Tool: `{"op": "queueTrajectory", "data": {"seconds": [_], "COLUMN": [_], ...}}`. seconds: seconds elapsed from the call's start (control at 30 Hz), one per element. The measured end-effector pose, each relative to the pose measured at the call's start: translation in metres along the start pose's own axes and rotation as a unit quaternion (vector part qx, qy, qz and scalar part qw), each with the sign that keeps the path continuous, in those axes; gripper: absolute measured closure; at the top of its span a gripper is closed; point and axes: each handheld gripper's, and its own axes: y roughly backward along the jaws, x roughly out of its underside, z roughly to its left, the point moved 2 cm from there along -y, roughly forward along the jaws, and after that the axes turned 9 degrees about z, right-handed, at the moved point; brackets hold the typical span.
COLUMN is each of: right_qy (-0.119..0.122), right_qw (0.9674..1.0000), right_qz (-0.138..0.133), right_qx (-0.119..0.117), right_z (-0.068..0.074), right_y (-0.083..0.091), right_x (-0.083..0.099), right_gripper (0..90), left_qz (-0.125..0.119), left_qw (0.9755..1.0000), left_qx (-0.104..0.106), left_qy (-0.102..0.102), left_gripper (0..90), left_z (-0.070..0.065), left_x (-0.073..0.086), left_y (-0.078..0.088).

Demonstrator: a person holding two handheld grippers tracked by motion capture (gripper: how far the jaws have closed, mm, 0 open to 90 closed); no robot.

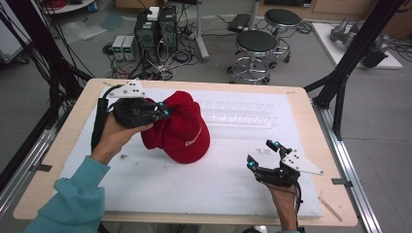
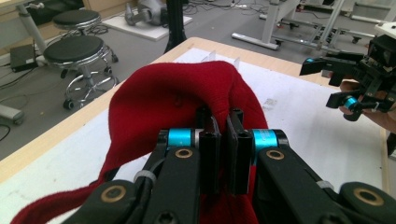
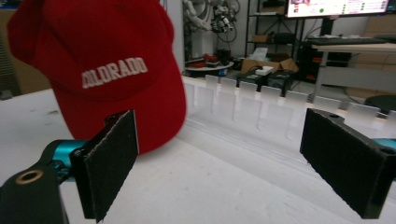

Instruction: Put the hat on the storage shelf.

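The left gripper (image 1: 163, 110) pinches a fold of the red fabric baseball cap (image 1: 182, 128) with white lettering, holding it tilted over the white foam-covered table (image 1: 194, 179) just beside a clear plastic slotted rack (image 1: 238, 114), while the right gripper (image 1: 265, 155) hovers near, jaws wide and empty.

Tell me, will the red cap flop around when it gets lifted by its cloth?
Probably yes. The red cap looks like soft fabric: it bunches where the left gripper pinches it, so the crown would likely sag. The brim with white lettering seems stiffer and should hold its shape. It likely weighs little.
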Motion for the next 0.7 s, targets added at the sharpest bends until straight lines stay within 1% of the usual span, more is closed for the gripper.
{"op": "queueTrajectory", "data": {"seconds": [0.07,0.17,0.23,0.27,0.33,0.4,0.47,0.53,0.57,0.63,0.7], "right_qy": [0.005,0.008,0.013,0.013,0.025,0.031,0.036,0.033,0.037,0.038,0.042], "right_qw": [0.9999,0.9996,0.9992,0.9988,0.9978,0.9969,0.9955,0.9944,0.9939,0.9917,0.9904], "right_qz": [0.000,0.004,-0.001,0.002,0.007,0.014,0.020,0.023,0.025,0.032,0.037], "right_qx": [-0.009,-0.026,-0.039,-0.048,-0.061,-0.071,-0.085,-0.097,-0.101,-0.118,-0.127], "right_z": [0.003,0.009,0.012,0.014,0.019,0.024,0.030,0.034,0.037,0.043,0.050], "right_y": [-0.003,-0.007,-0.011,-0.013,-0.018,-0.024,-0.031,-0.037,-0.041,-0.048,-0.056], "right_x": [-0.005,-0.014,-0.020,-0.024,-0.030,-0.036,-0.042,-0.046,-0.049,-0.054,-0.060], "right_gripper": [10.5,10.5,10.5,10.6,10.5,10.5,10.6,10.6,10.6,10.6,10.6], "left_qz": [0.002,0.005,0.007,0.008,0.008,0.009,0.010,0.007,0.009,0.008,0.008], "left_qw": [1.0000,0.9999,0.9999,0.9998,0.9998,0.9997,0.9997,0.9997,0.9997,0.9997,0.9997], "left_qx": [0.000,0.007,0.011,0.014,0.018,0.020,0.021,0.022,0.021,0.022,0.022], "left_qy": [-0.003,-0.006,-0.007,-0.008,-0.007,-0.006,-0.007,-0.005,-0.009,-0.009,-0.010], "left_gripper": [85.5,85.5,85.5,85.5,85.5,85.5,85.5,85.5,85.5,85.5,85.4], "left_z": [-0.004,-0.011,-0.014,-0.015,-0.018,-0.020,-0.021,-0.023,-0.023,-0.024,-0.025], "left_x": [-0.003,-0.006,-0.007,-0.007,-0.007,-0.008,-0.008,-0.009,-0.010,-0.011,-0.011], "left_y": [-0.005,-0.012,-0.015,-0.017,-0.021,-0.024,-0.027,-0.028,-0.029,-0.029,-0.030]}}
